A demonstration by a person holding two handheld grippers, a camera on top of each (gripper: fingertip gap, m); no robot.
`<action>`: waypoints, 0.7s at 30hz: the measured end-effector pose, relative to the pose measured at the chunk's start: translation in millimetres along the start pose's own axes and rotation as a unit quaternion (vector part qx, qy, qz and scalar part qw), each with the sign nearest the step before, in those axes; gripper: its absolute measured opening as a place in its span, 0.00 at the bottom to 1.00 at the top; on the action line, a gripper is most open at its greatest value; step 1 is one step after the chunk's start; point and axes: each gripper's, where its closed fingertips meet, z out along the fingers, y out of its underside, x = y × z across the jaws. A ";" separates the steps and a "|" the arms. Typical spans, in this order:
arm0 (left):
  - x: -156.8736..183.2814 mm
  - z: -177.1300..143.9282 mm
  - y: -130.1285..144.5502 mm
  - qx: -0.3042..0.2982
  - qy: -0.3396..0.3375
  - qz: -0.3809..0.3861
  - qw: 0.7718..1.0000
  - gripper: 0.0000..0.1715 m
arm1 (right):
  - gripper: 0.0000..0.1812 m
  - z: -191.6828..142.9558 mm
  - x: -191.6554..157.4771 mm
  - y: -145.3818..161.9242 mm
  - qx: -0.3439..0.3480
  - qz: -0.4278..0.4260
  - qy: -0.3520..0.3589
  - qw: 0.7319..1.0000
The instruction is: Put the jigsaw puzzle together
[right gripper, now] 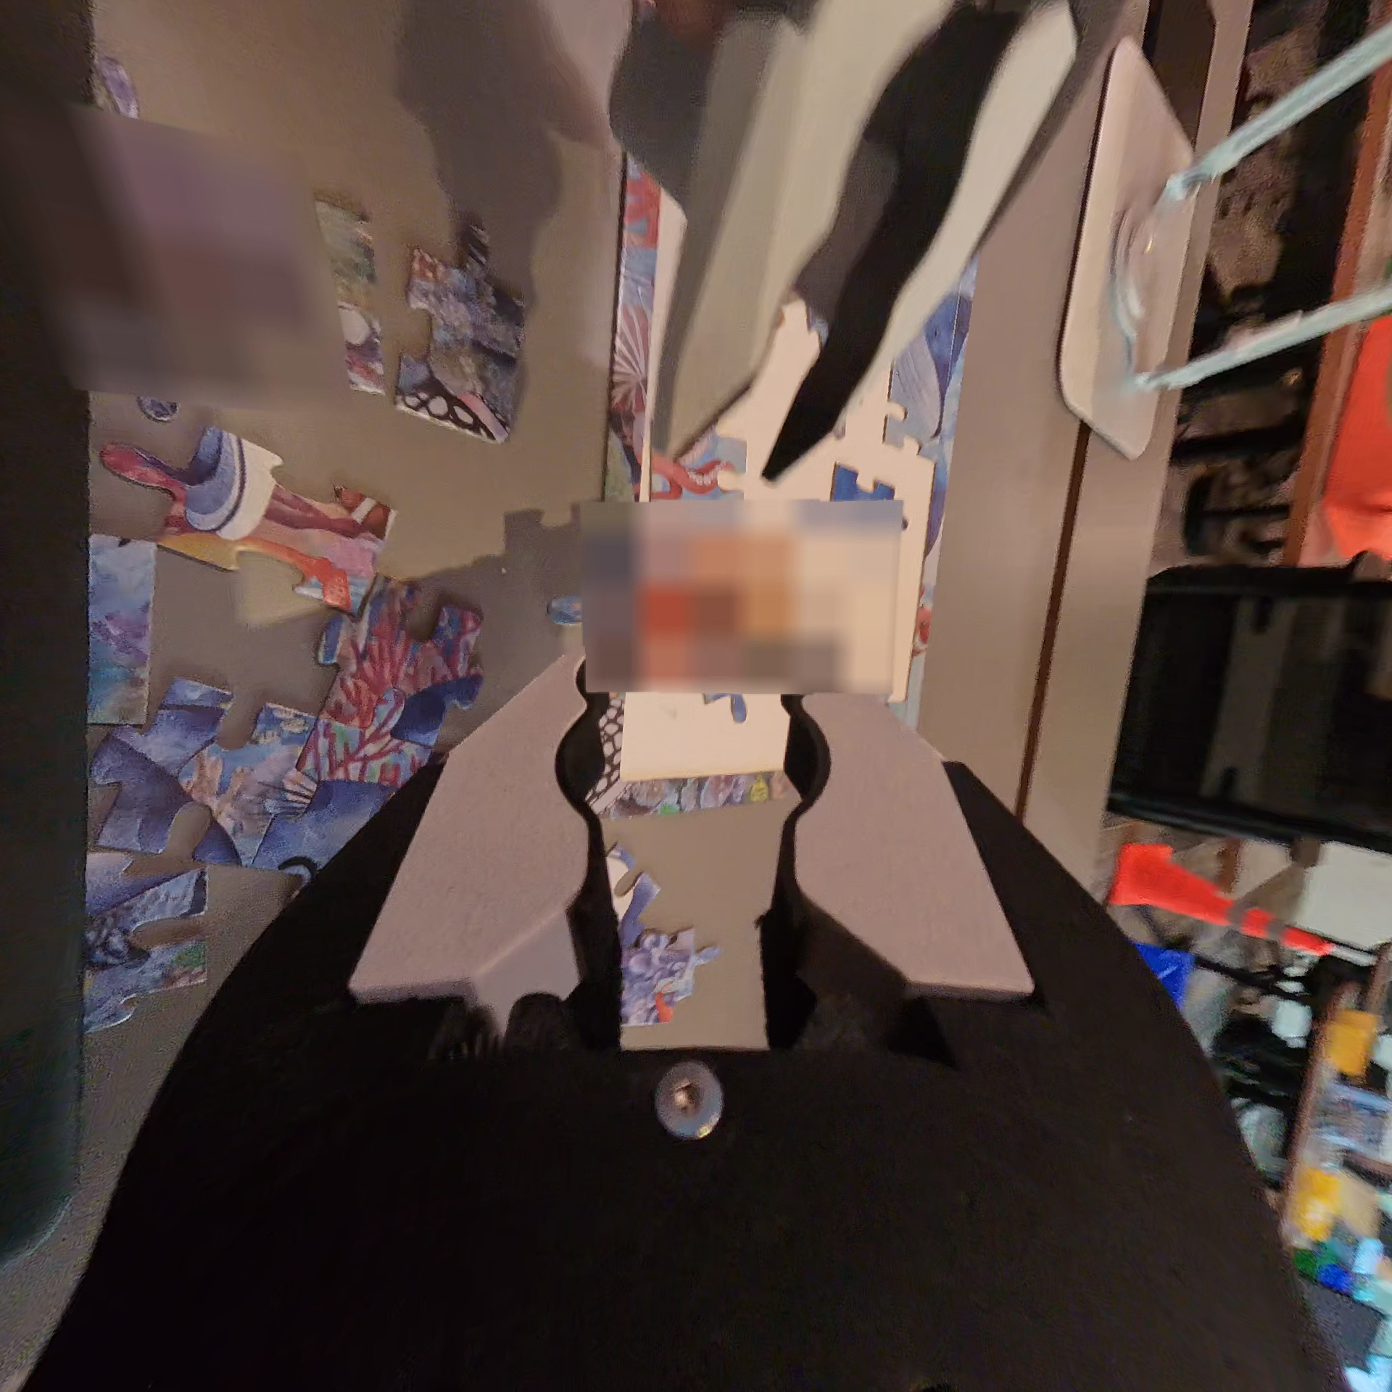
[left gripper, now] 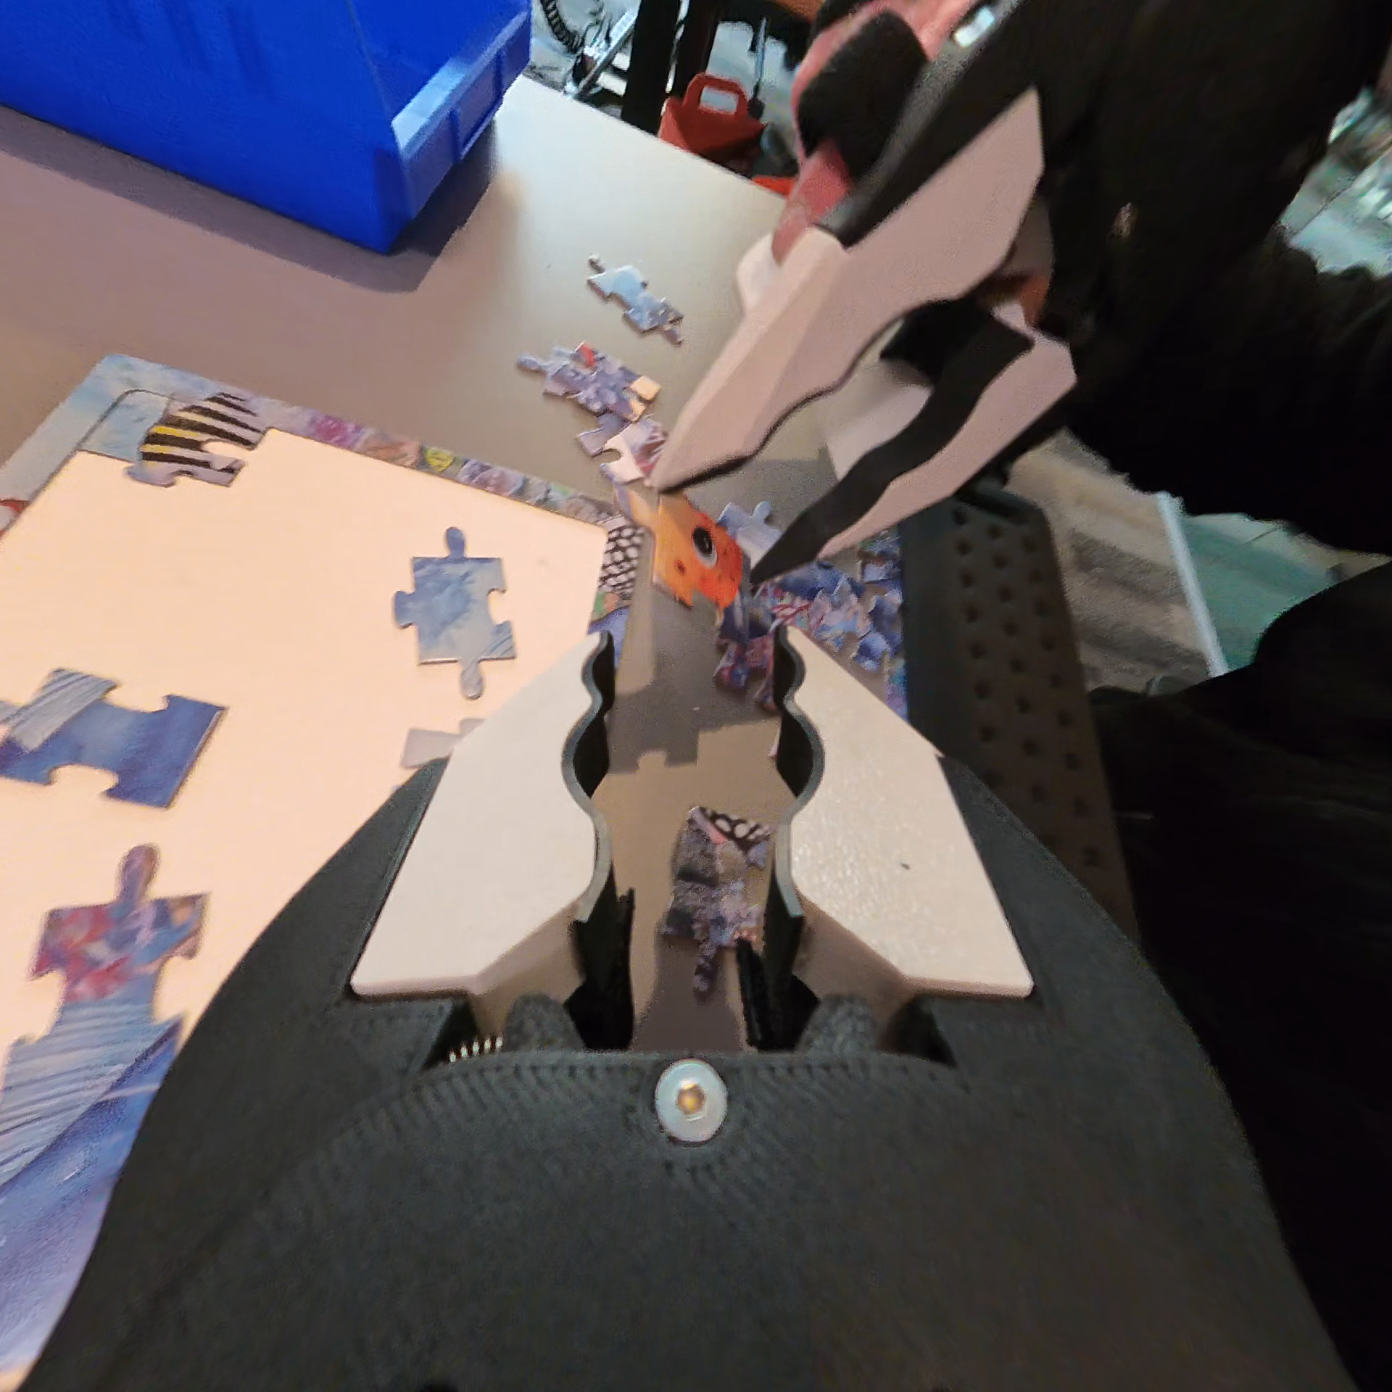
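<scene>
The puzzle tray (left gripper: 226,572) has a cream floor and a printed border, with a few blue and striped pieces (left gripper: 456,602) lying in it. My right gripper (left gripper: 712,531) comes in from the upper right. Its tips are closed on the two sides of an orange fish piece (left gripper: 697,561), held just above the table by the tray's right corner. My left gripper (left gripper: 693,648) is open and empty, with its tips just short of that piece. A loose blue piece (left gripper: 715,881) lies under its jaws. In the right wrist view my right gripper (right gripper: 685,689) points at the tray (right gripper: 693,738), a mosaic patch covers the held piece, and the left gripper (right gripper: 731,456) hangs above.
Several loose pieces (left gripper: 602,377) lie on the grey table right of the tray, and more lie in a pile (right gripper: 361,678). A blue bin (left gripper: 264,113) stands at the back left. A black perforated part (left gripper: 994,678) sits at the table's right edge. The tips of both grippers are at nearly the same place.
</scene>
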 end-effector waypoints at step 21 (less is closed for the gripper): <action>4.4 -43.4 -20.4 0.187 0.075 -0.142 0.969 0.00 | 0.30 -2.7 6.9 -55.0 0.136 0.261 0.050 0.955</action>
